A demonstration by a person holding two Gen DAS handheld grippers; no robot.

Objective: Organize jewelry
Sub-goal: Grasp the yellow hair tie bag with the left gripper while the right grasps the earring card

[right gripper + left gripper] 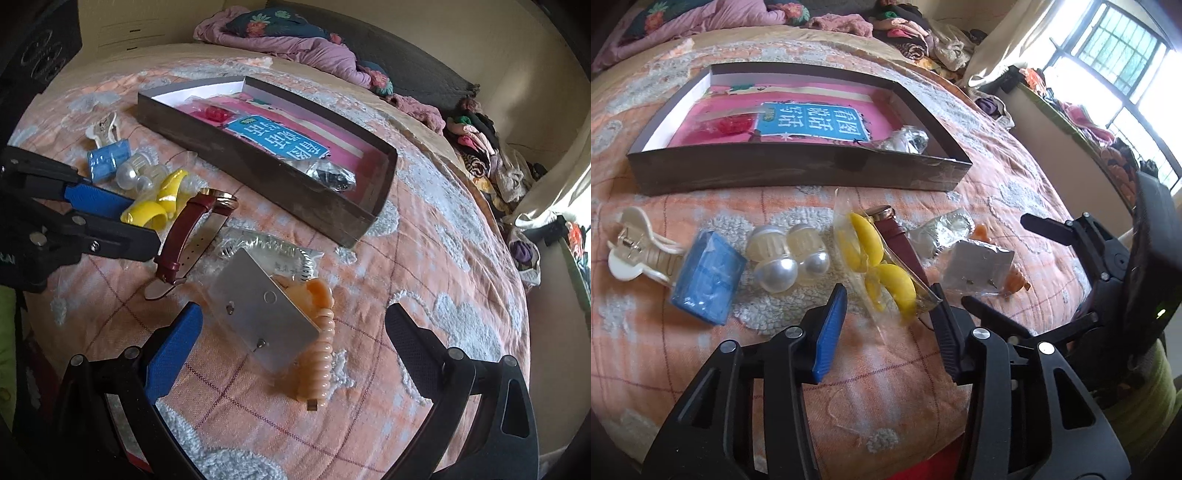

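A dark shallow box lies on the bed, holding a pink book, a red item and a clear bag. In front lie a white hair clip, blue packet, pearl pieces, yellow earrings in a clear bag, a maroon-strap watch, a silver earring card and an orange coil hair tie. My left gripper is open, its fingers on either side of the yellow bag's near end. My right gripper is open around the silver card.
The bed has an orange quilted cover. Piles of clothes lie at the far edge. A window and a cluttered ledge are to the right. A cardboard box stands behind the bed.
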